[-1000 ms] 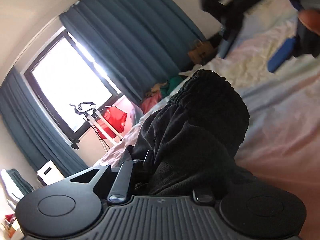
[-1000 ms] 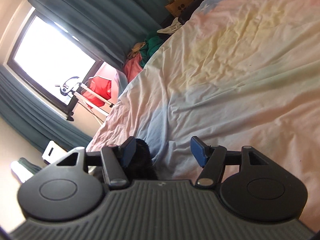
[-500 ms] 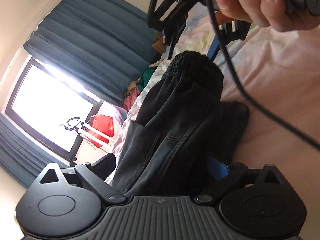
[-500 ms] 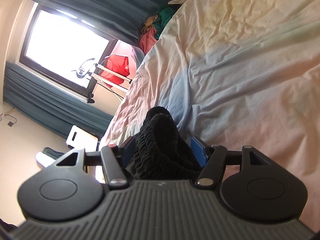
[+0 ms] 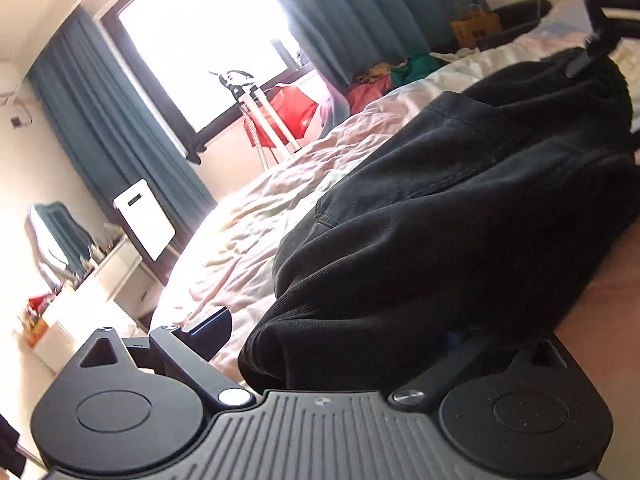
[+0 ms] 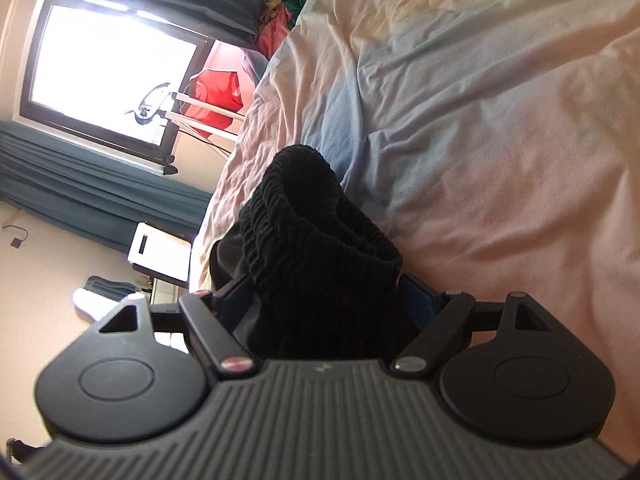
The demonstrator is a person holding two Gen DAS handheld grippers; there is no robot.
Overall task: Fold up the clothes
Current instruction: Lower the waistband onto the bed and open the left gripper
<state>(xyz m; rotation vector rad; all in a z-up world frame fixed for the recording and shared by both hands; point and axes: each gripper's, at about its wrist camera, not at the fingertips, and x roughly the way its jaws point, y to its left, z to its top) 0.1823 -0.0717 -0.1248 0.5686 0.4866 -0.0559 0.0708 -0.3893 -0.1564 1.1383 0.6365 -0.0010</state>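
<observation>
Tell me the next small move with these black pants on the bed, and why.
Probably close the left gripper on the hem. Its jaws stand spread around the black pants, while the right gripper already pinches the ribbed waistband. With both ends held, the pants could be lifted off the bed sheet.

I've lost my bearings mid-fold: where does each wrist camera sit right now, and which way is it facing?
Left wrist: on the left gripper, low over the bed, facing along the black garment toward the window; its fingers spread wide.
Right wrist: on the right gripper, looking across the bed toward the window, fingers either side of the garment's elastic waistband.
Shared: garment, bed, window, teal curtains, red bag.
</observation>
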